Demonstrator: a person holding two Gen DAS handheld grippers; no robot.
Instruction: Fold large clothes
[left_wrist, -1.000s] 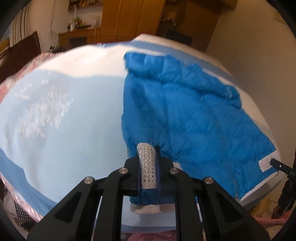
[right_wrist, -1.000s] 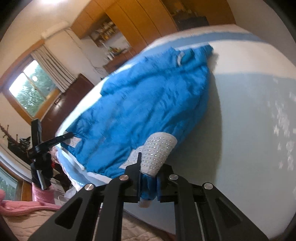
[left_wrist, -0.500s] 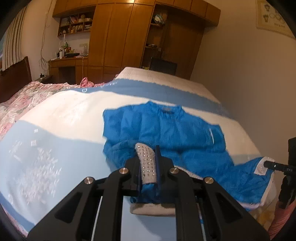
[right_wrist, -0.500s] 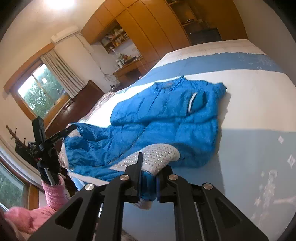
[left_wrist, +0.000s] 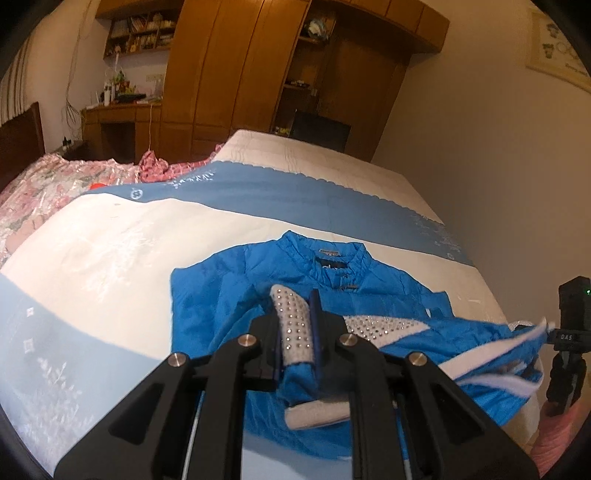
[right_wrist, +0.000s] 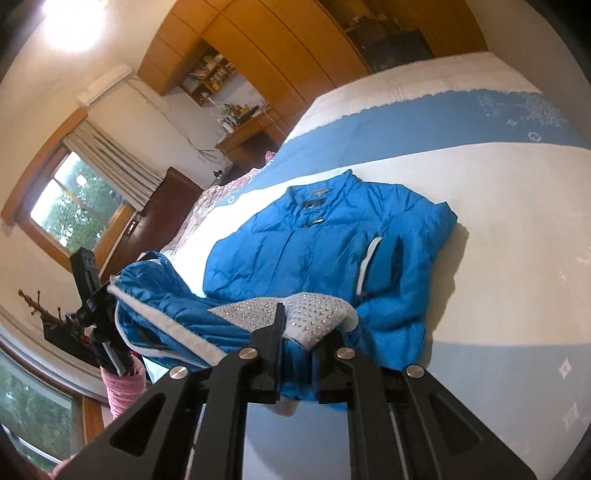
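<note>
wardrobe (left_wrist: 236, 66) beyond bed (left_wrist: 110, 236); pink quilt (left_wrist: 44, 184) beside blue jacket (right_wrist: 325, 240).

The left gripper (left_wrist: 297, 325) pointed obliquely downward, its jaws clamped on a studded white hem of the blue jacket (left_wrist: 229, 291). The right gripper (right_wrist: 297, 325) pointed downward likewise, jaws pinched shut on the same garment's opposite hem corner. Each gripper appeared at the edge of the other's view, well apart.
</note>
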